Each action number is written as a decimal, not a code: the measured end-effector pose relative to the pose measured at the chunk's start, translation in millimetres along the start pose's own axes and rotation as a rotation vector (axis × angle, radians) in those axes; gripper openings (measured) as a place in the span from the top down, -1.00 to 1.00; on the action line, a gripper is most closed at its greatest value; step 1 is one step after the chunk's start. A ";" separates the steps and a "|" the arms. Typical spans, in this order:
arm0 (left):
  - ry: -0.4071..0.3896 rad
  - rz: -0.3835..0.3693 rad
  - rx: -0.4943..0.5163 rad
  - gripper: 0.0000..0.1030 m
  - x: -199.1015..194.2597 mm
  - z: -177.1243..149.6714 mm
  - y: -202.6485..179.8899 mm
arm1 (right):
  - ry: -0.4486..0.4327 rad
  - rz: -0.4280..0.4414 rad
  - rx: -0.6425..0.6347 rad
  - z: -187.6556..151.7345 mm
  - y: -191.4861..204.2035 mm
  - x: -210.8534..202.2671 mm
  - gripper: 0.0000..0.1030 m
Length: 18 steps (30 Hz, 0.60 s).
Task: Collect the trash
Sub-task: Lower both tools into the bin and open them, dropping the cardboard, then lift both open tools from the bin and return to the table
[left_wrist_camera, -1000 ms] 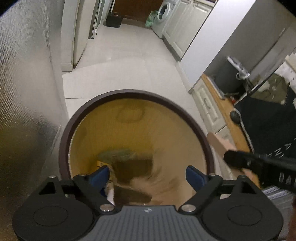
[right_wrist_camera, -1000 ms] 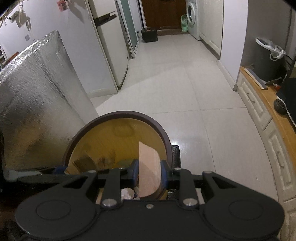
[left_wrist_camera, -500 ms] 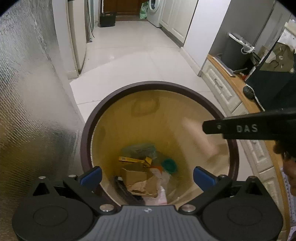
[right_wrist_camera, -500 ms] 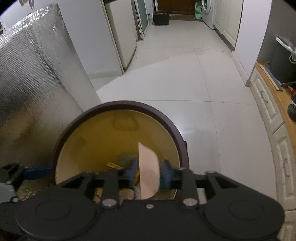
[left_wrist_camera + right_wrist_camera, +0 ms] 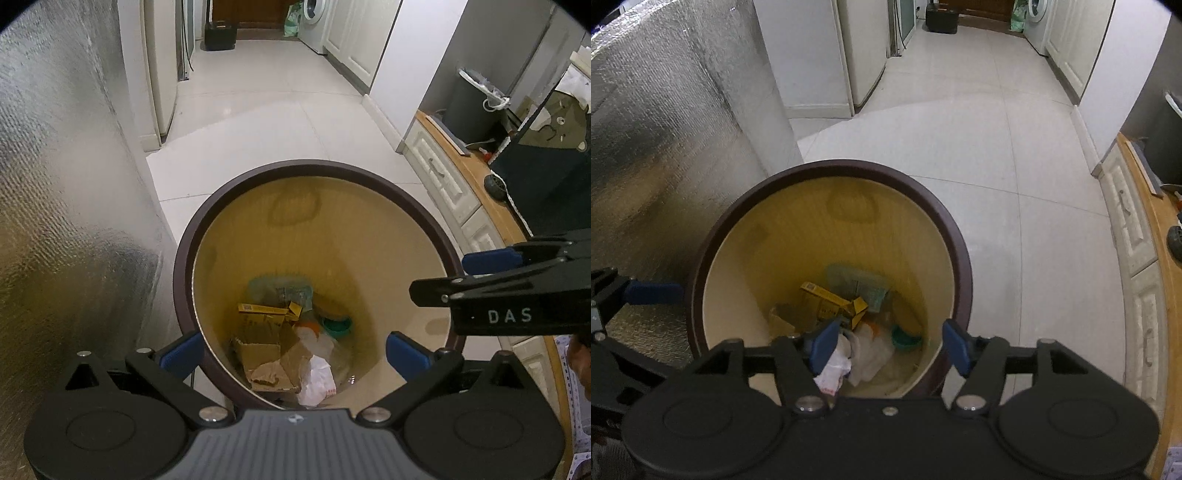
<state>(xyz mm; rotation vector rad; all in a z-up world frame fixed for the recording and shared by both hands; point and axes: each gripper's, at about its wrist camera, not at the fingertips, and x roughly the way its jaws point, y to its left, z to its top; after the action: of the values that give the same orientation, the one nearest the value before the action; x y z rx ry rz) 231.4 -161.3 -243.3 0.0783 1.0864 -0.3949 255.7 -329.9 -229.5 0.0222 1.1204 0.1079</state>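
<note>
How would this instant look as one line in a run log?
left claw: open, empty | right claw: just opening, empty | both over trash bin | yellow carton, cardboard inside

The round brown bin (image 5: pixel 184 258) stands open. At its bottom lie a yellow box (image 5: pixel 264 309), torn cardboard (image 5: pixel 266 360), white paper (image 5: pixel 317 376) and a green lid (image 5: pixel 336 326).

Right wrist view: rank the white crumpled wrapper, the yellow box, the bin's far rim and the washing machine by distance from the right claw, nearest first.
1. White crumpled wrapper, just beyond the right claw, bin bottom.
2. Yellow box, deeper in the bin, left of centre.
3. Bin's far rim, across the opening.
4. Washing machine, hallway's end, upper right.
</note>
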 end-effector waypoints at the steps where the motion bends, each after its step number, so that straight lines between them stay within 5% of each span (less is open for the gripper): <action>1: -0.002 -0.001 0.000 -1.00 -2.9 -0.4 0.1 | -0.005 0.000 0.002 -1.1 -0.9 -2.9 -0.29; 18: -0.025 0.061 -0.016 -1.00 -41.0 -13.4 0.4 | -0.079 -0.038 0.036 -33.2 -17.9 -45.1 -0.87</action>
<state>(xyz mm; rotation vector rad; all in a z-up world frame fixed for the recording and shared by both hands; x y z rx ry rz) 203.7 -146.3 -213.9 0.0914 1.0596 -0.3315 207.7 -353.3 -204.7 0.0376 1.0432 0.0527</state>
